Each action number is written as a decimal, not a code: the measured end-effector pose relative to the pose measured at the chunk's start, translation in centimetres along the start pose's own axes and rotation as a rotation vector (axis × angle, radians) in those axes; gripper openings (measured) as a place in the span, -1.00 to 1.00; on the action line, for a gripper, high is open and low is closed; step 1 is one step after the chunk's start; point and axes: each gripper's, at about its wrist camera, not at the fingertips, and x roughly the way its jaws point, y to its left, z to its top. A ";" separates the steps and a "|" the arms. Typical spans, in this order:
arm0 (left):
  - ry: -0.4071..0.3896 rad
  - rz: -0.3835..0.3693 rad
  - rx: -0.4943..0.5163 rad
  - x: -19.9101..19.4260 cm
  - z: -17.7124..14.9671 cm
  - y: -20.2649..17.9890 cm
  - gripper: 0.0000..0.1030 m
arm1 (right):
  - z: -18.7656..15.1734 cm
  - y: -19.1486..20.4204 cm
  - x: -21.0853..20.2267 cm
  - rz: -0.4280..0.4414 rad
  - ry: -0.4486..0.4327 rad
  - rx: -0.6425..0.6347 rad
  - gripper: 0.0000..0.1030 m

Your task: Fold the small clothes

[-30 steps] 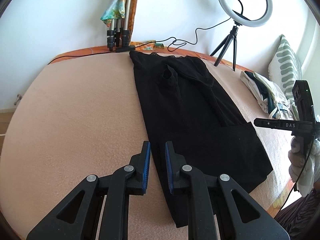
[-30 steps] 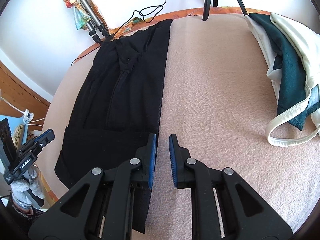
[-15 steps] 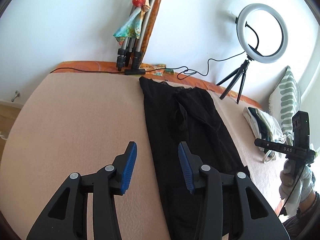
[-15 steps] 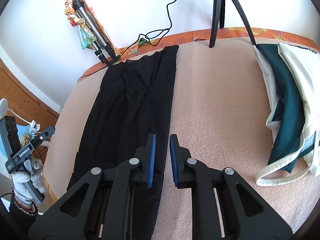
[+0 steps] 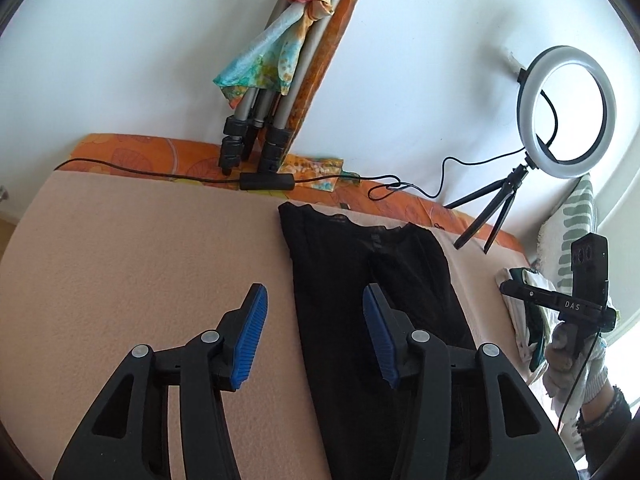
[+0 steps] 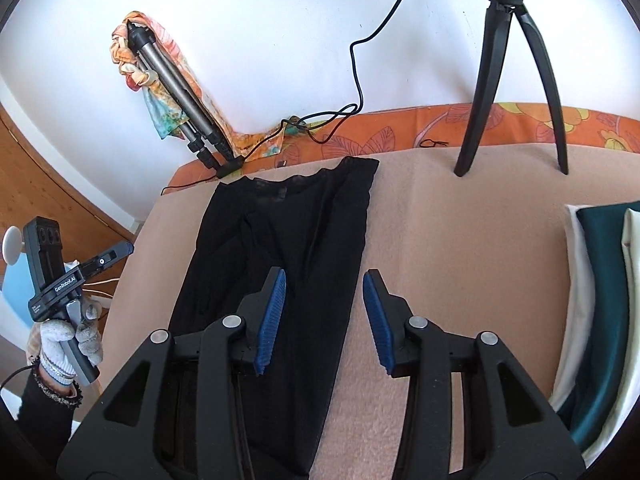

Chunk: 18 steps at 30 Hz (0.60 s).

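Black garment (image 5: 360,280): lies flat on the pink blanket (image 5: 140,272) as a long narrow strip, running away from both tools toward the wall; its sides look already folded in (a seam or flap shows along the middle).

Left gripper (image 5: 316,336): released, jaws wide apart and holding nothing; it straddles the strip's left edge, with the blue pad (image 5: 250,340) of one finger over bare blanket and the other over the cloth.

Right gripper (image 6: 324,320): also released and empty; it straddles the strip's right edge, one finger over the cloth, the other over blanket.

Progress: the lengthwise folds look done; the strip is not yet folded end to end, so the crosswise folds are what I judge to be left.

Next pile: a white and dark green heap of clothes (image 6: 600,300) waits well to the right of the right tool, seemingly unfolded.

Far end: beyond the strip's end stand a ring light (image 5: 566,112) on a small tripod and a folded tripod (image 5: 260,120) leaning on the wall, with a cable along the orange bed edge.
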 end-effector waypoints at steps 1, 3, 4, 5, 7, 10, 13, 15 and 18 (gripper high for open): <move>0.009 -0.008 -0.004 0.7 0.3 0.2 -0.06 | 0.5 -0.3 0.7 0.002 0.005 0.006 -0.17; 0.026 -0.016 -0.013 2.1 0.9 0.6 -0.06 | 1.5 -1.1 2.2 0.011 0.018 0.014 -0.17; 0.034 -0.016 -0.019 2.9 1.2 0.9 -0.06 | 2.0 -1.5 3.0 0.010 0.024 0.021 -0.17; 0.040 -0.022 -0.024 3.6 1.6 1.1 -0.06 | 2.4 -2.0 3.6 0.014 0.029 0.028 -0.17; 0.051 -0.038 -0.032 5.0 2.2 1.5 -0.06 | 3.1 -2.9 4.8 0.032 0.035 0.044 -0.17; 0.067 -0.039 -0.045 7.1 2.9 2.0 -0.05 | 4.0 -3.8 6.5 0.055 0.050 0.059 -0.17; 0.082 -0.050 -0.059 9.1 3.5 2.2 -0.05 | 4.6 -4.1 7.9 0.072 0.060 0.051 -0.17; 0.087 -0.059 -0.064 10.0 3.8 2.2 -0.05 | 5.0 -4.2 8.7 0.095 0.065 0.054 -0.17; 0.096 -0.064 -0.050 11.3 4.2 1.7 -0.05 | 5.5 -4.0 10.0 0.105 0.074 0.044 -0.17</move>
